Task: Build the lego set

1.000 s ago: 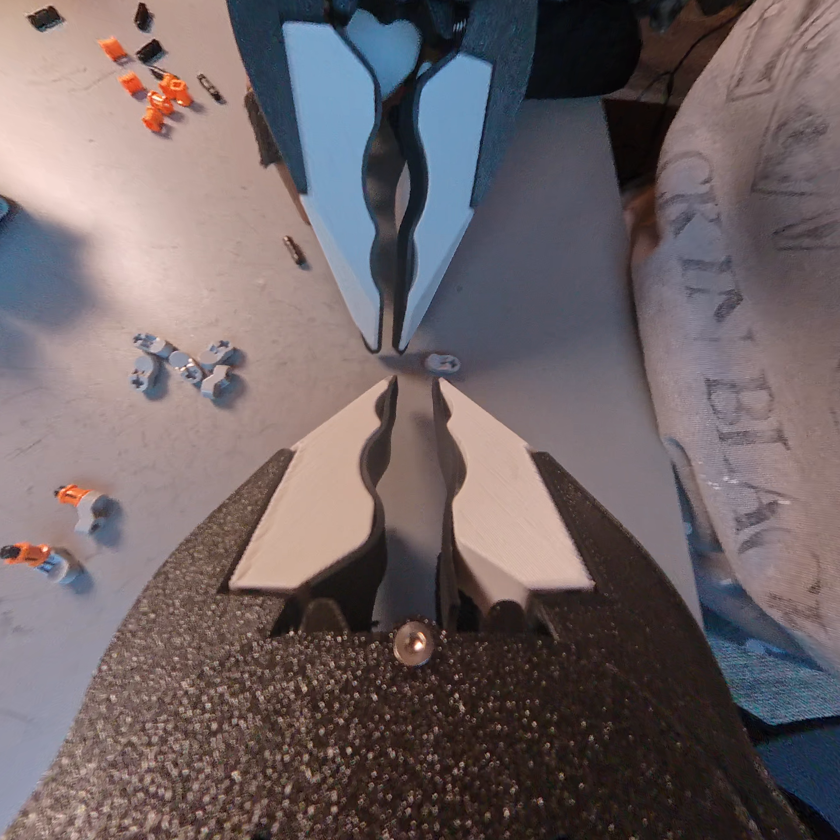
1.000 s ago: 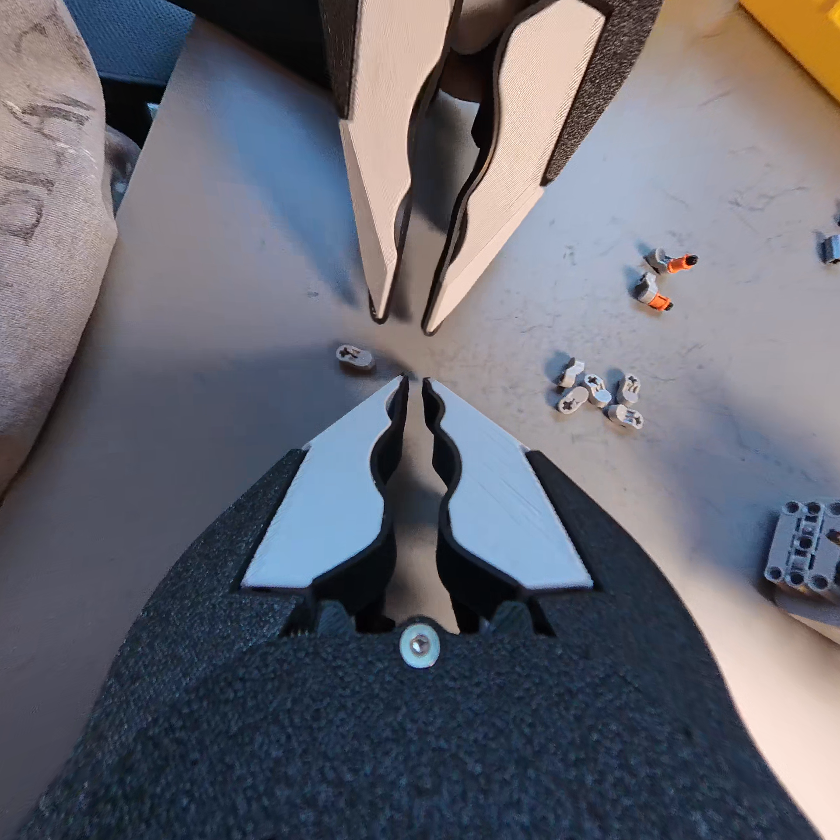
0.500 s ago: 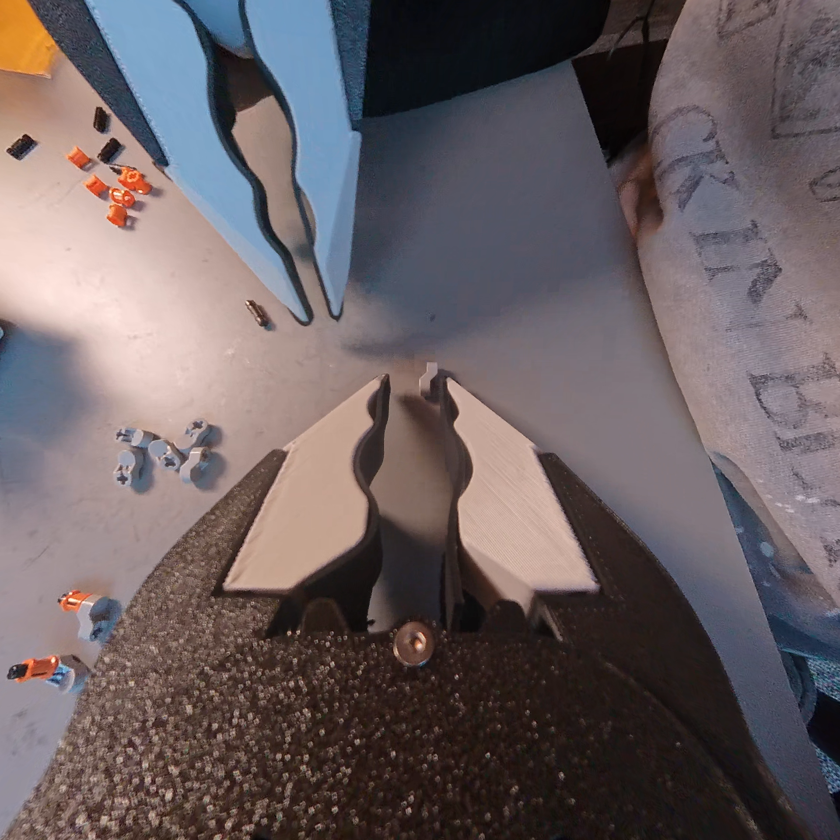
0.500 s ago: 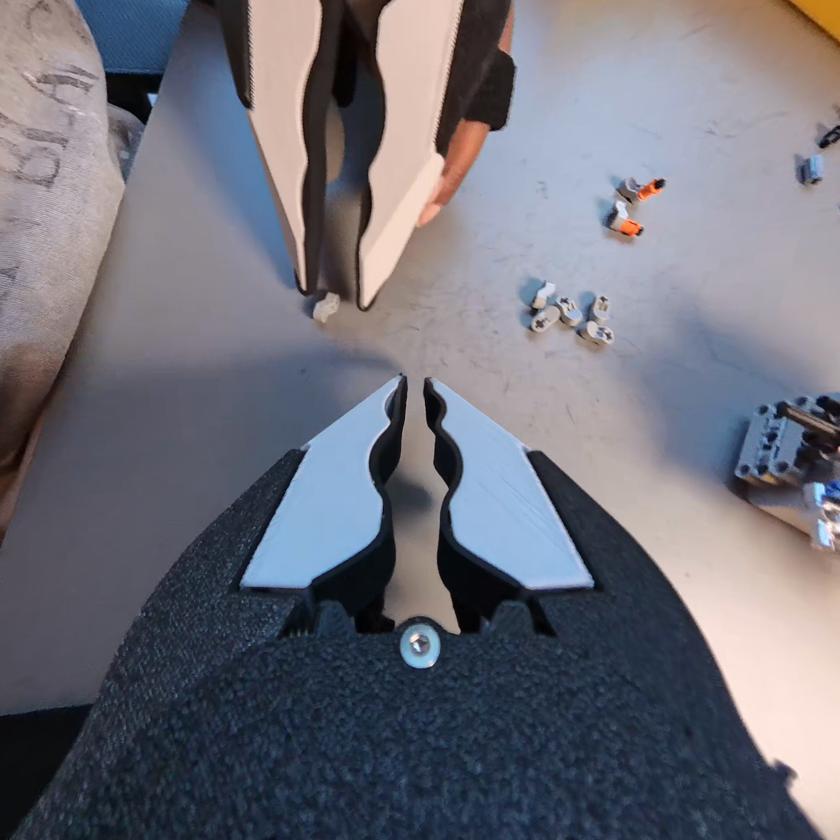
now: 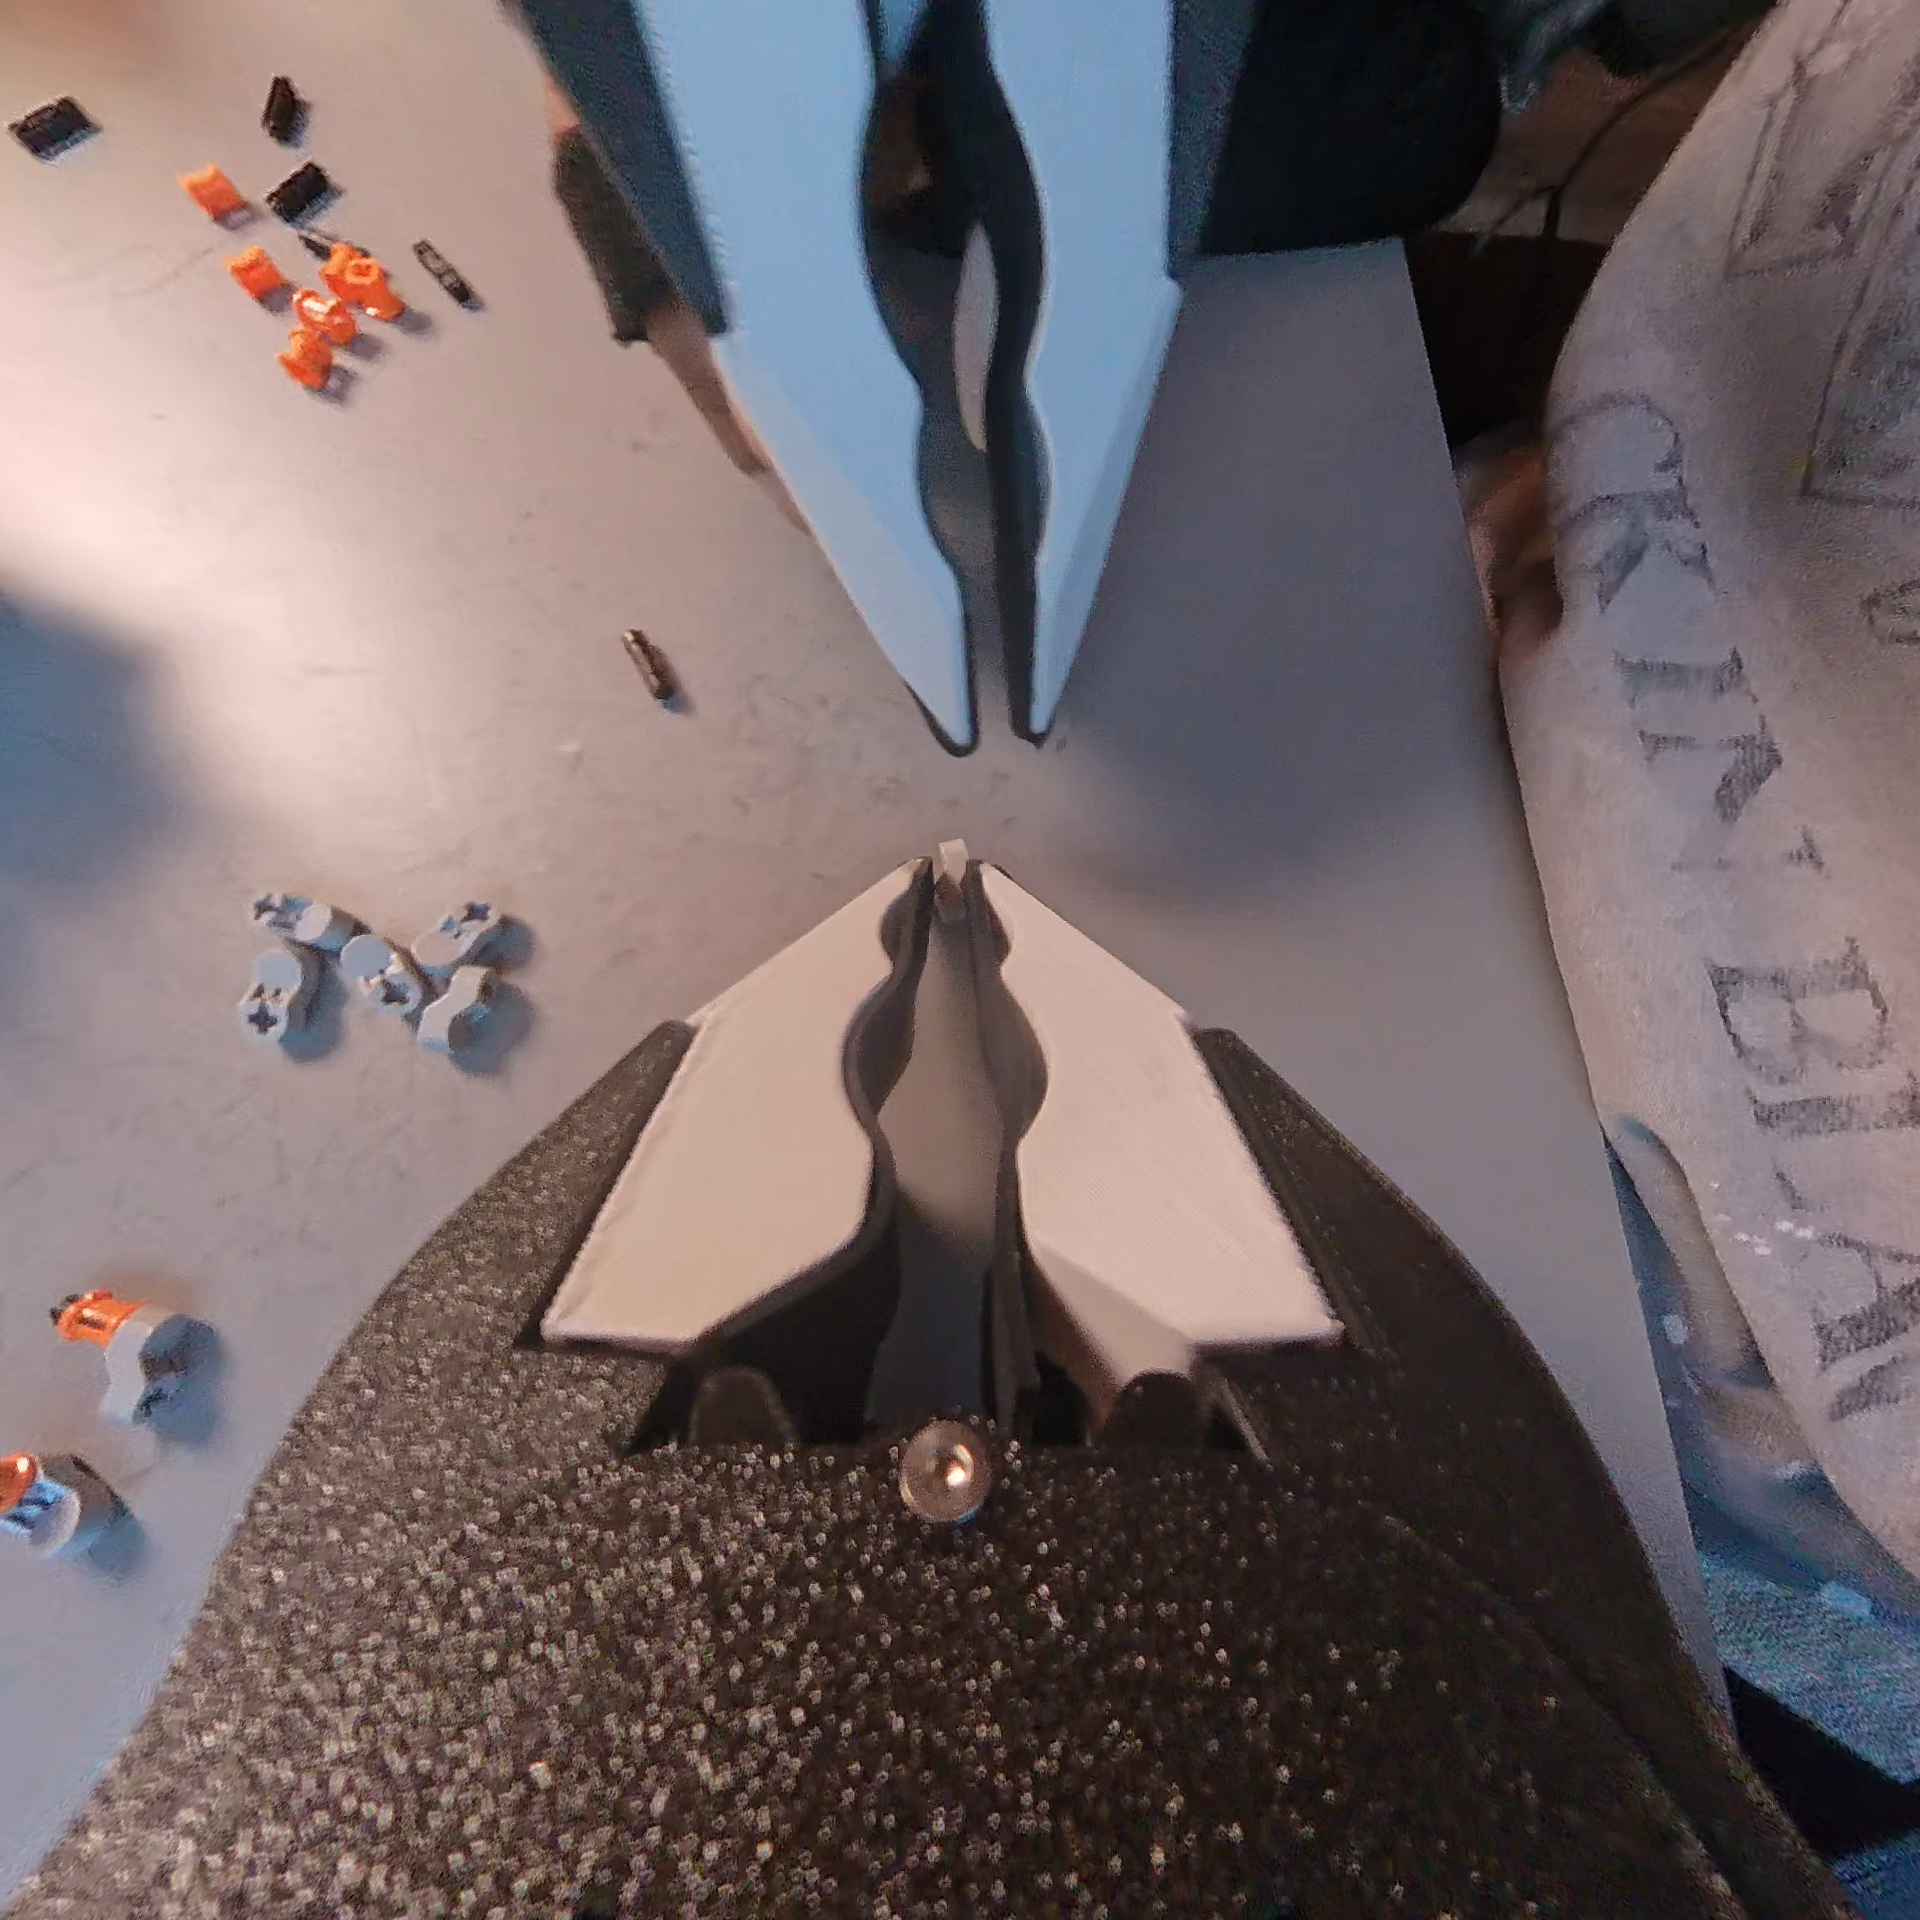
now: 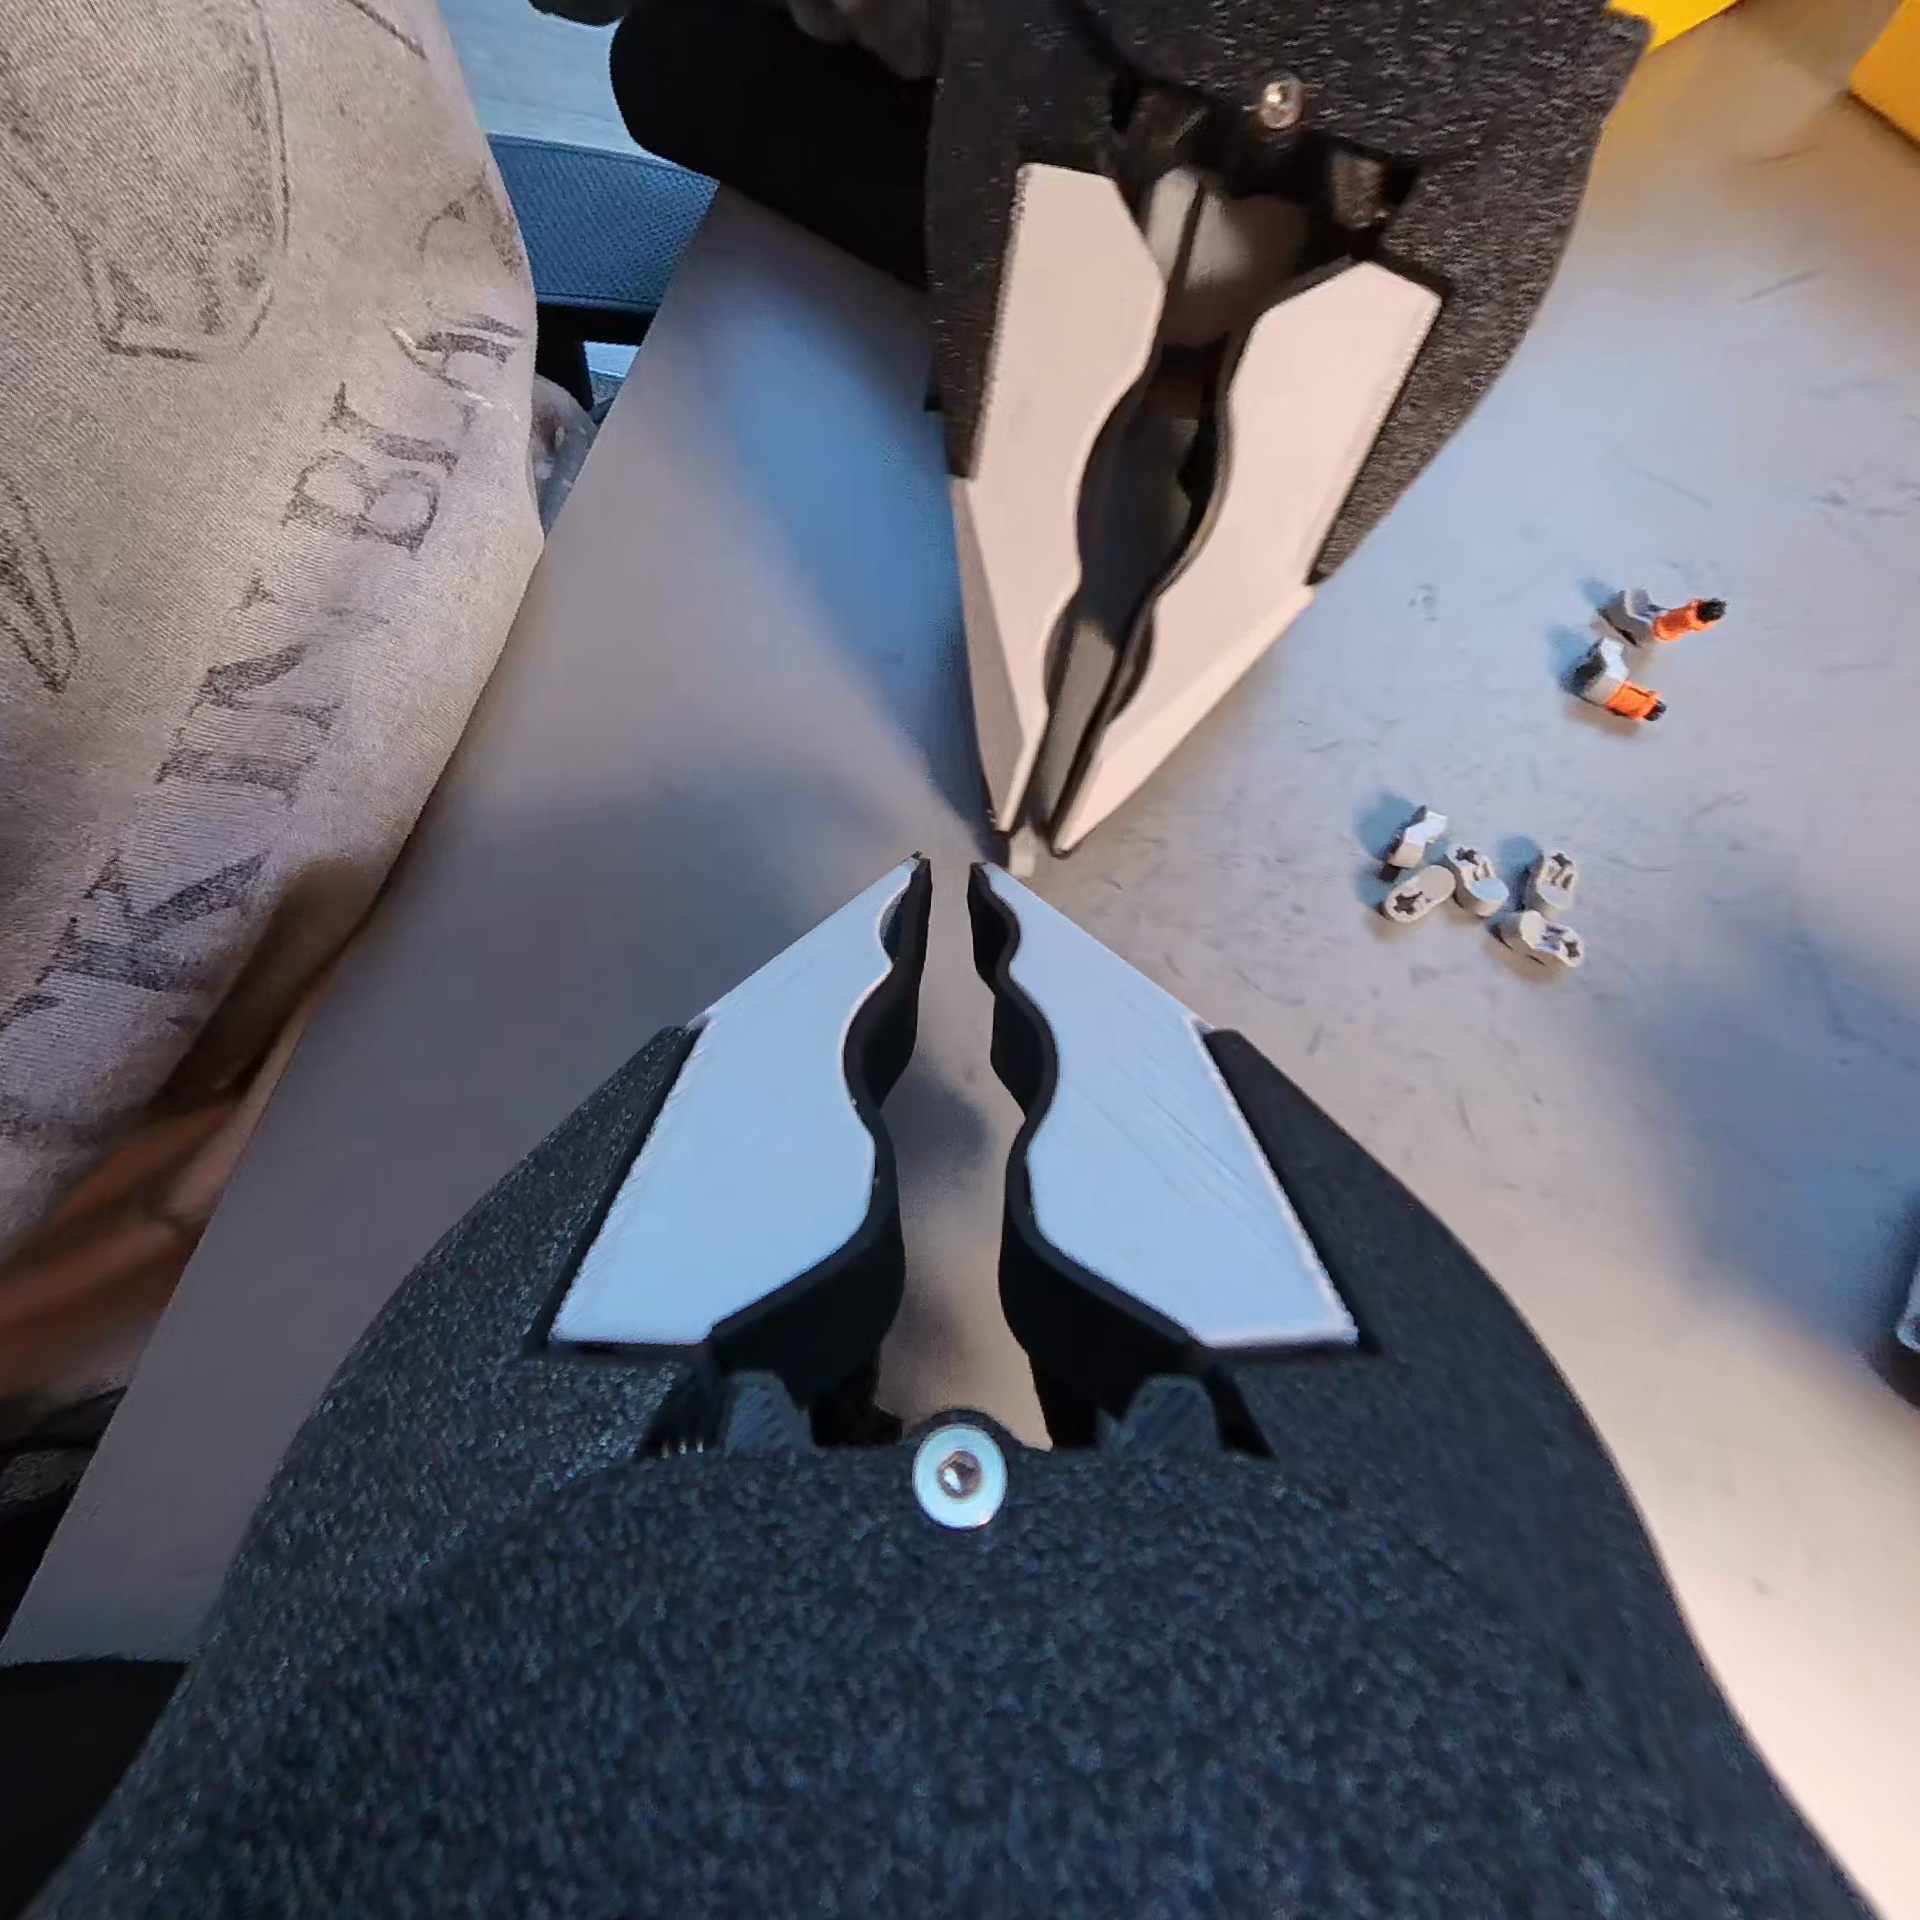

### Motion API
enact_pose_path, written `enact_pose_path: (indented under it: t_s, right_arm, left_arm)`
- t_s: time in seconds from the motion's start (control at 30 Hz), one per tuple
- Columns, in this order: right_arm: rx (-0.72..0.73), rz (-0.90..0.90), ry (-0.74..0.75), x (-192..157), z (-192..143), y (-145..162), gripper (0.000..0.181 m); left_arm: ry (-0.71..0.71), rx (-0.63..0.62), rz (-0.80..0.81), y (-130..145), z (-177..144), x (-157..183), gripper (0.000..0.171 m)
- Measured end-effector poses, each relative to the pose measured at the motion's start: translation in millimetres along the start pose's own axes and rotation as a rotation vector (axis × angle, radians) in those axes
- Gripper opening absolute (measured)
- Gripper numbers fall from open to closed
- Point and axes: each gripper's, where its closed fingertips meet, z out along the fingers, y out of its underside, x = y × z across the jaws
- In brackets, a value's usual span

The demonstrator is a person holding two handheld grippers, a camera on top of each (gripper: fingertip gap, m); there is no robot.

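My left gripper (image 5: pixel 951 868) is shut on a small grey connector piece (image 5: pixel 952 858), pinched at the very fingertips just above the grey table (image 5: pixel 1226 582). In the right wrist view the left gripper (image 6: pixel 1029 831) comes down from the top with the grey piece (image 6: pixel 1021 854) poking out below its tips. My right gripper (image 6: pixel 948 871) points at it tip to tip, a short way off. Its jaws stand almost together with a thin gap and nothing between them. It also shows in the left wrist view (image 5: pixel 992 732).
A cluster of grey connectors (image 5: pixel 384 977) (image 6: pixel 1475 894) lies to one side. Two grey-and-orange assemblies (image 5: pixel 135 1340) (image 6: pixel 1631 655), orange bits (image 5: pixel 322 301) and black pins (image 5: pixel 652 665) are scattered. A person's printed shirt (image 5: pixel 1714 831) (image 6: pixel 208 520) is at the table edge. The grippers are tip to tip, or close to it.
My left gripper has closed on the grey piece that lay flat on the table and now holds it on edge. The right gripper swung away and came back tip to tip.
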Motion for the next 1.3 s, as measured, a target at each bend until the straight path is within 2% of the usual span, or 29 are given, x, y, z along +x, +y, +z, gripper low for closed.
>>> enact_pose_path:
  t_s: [0.13, 0.3, 0.43, 0.63, 0.83, 0.97, 1.07, 1.17, 1.3]
  right_arm:
    - [-0.016, -0.056, 0.053, 5.5, 10.0, -2.6, 0.006]
    - [-0.026, -0.064, 0.095, 14.4, 15.6, -3.5, 0.01]
    - [-0.047, -0.049, 0.123, 20.8, 19.4, -1.1, 0.01]
    - [-0.096, 0.022, 0.141, 31.4, 21.3, 7.0, 0.011]
    - [-0.073, 0.131, 0.157, 40.9, 13.8, 7.6, 0.007]
    - [-0.069, 0.123, 0.129, 35.8, 14.1, 6.4, 0.008]
    - [-0.068, 0.057, 0.139, 34.0, 14.5, 5.2, 0.008]
    - [-0.076, -0.019, 0.171, 34.9, 15.7, 4.3, 0.009]
    - [-0.086, 0.02, 0.17, 37.4, 16.2, 6.2, 0.006]
  left_arm:
    - [-0.026, 0.005, -0.079, 1.8, -2.8, -10.6, 0.004]
    - [-0.089, -0.01, -0.07, 6.1, -6.0, -20.0, 0.013]
    - [-0.13, 0.029, -0.079, 3.1, -17.9, -28.9, 0.015]
    - [-0.15, 0.032, -0.01, 2.5, -23.0, -26.6, 0.013]
    - [-0.147, 0.011, 0.068, 3.6, -14.1, -20.2, 0.013]
    - [-0.143, -0.008, 0.035, 5.9, -8.1, -23.1, 0.009]
    - [-0.128, -0.014, -0.007, 6.9, -6.0, -24.9, 0.001]
    - [-0.098, -0.006, -0.067, 5.8, -6.1, -25.8, 0.001]
    - [-0.058, 0.015, -0.142, 4.0, -7.9, -25.9, 0.0]
